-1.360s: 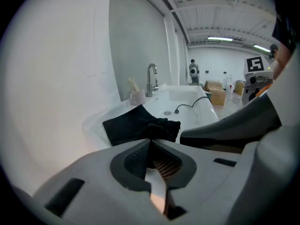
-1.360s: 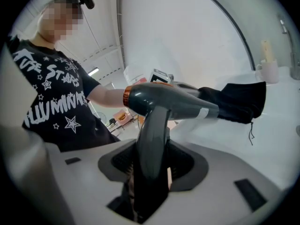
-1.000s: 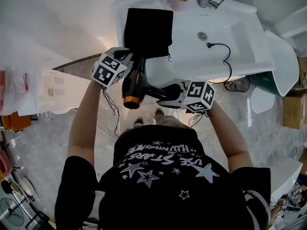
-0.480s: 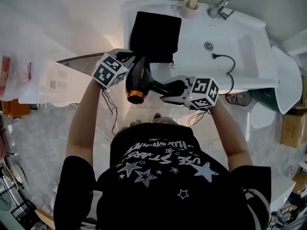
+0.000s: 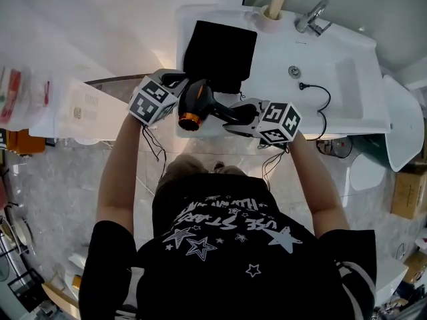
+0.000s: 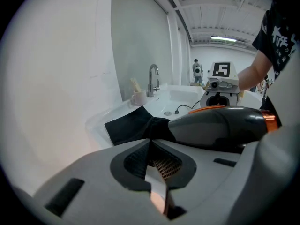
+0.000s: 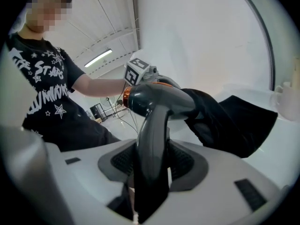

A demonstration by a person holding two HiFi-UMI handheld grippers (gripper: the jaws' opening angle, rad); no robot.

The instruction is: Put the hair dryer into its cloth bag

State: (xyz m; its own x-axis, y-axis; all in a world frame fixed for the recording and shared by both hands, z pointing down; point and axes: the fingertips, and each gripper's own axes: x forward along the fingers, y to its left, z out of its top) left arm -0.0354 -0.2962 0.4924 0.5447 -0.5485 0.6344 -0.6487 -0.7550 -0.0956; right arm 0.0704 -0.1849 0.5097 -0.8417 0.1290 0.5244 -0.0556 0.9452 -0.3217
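The white sink (image 5: 347,52) fills the upper right of the head view. The black cloth bag (image 5: 220,49) lies flat on its left rim at the upper centre, as it did a second ago.

What has changed is the hair dryer (image 5: 203,102). One second ago it hung below the front edge of the sink, with its barrel nearly upright in the frame and the orange ring at the bottom. Now it has come up the frame to the lower edge of the bag. The barrel is tilted, so the orange ring points to the lower left and the nose points to the bag. In the right gripper view the black cloth already folds around the nose. I judge that the insertion is just starting, while most of the barrel and the whole handle are outside the bag.

The right gripper (image 5: 239,117), at the centre of the head view, has its jaws partly open and clamped on the handle of the dryer, which stands upright between them.

The left gripper (image 5: 175,80), to the left of the dryer, has its jaws closed. The cloth runs right up to their tips, so I judge that they pinch the edge of the bag's mouth.
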